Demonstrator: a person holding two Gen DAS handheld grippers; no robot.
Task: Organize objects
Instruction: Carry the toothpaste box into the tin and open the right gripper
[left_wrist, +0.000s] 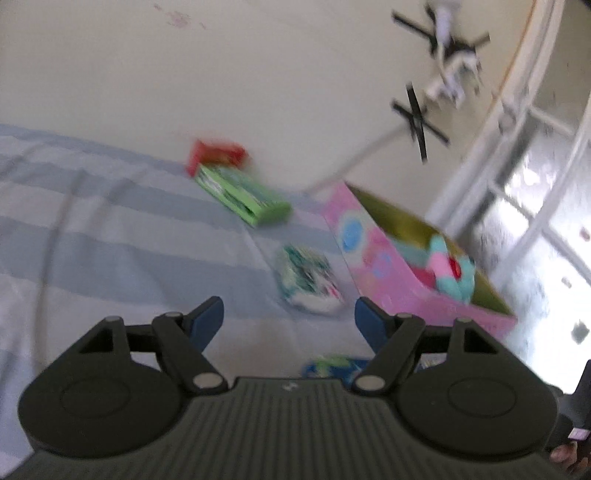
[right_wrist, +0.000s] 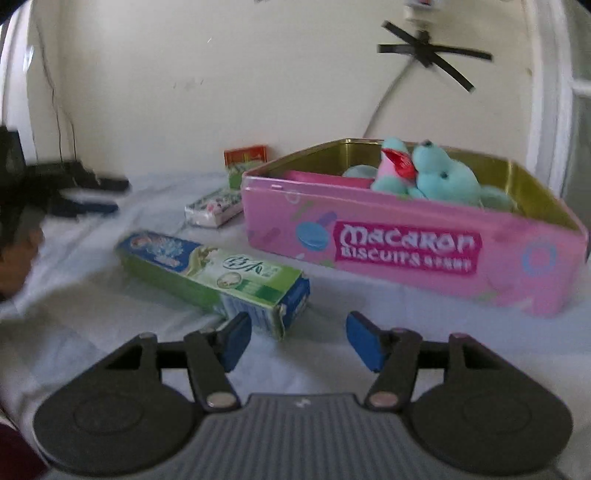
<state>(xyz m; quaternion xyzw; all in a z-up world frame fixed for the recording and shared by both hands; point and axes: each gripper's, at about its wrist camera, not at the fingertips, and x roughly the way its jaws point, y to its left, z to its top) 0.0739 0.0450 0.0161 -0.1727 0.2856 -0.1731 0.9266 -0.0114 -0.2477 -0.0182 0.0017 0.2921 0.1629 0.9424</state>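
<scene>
The right gripper (right_wrist: 298, 334) is hovering low over the sheet (right_wrist: 92, 332) with its 2 blue pads parted and nothing pressed between them. The near end of the toothpaste box (right_wrist: 207, 269) is lying just ahead of the jaws, nearest the left pad (right_wrist: 234, 339), which overlaps its lower corner in this view; whether they are touching cannot be told. The box is lying flat and running away to the left. Behind it and to the right the pink tin (right_wrist: 406, 247) is sitting open on the sheet, lettered Macaron Biscuits, with a teal plush (right_wrist: 443, 177) and a pink item resting inside against its gold wall. Further back, left of the tin, a white packet (right_wrist: 214, 208) is lying flat, then a green box (right_wrist: 236, 173), and a red box (right_wrist: 245, 153) is standing by the wall. At the far left the left gripper (right_wrist: 85, 201) is showing as a dark blur over the sheet. In the left wrist view, that gripper's jaws (left_wrist: 289, 323) are also standing open and empty, with the white packet (left_wrist: 310, 280) lying just beyond them, slightly right of centre and apart from both pads. The pink tin (left_wrist: 369, 254) is sitting to the right of the packet, the green box (left_wrist: 240, 194) further off, and the red box (left_wrist: 216, 153) behind it at the wall.
</scene>
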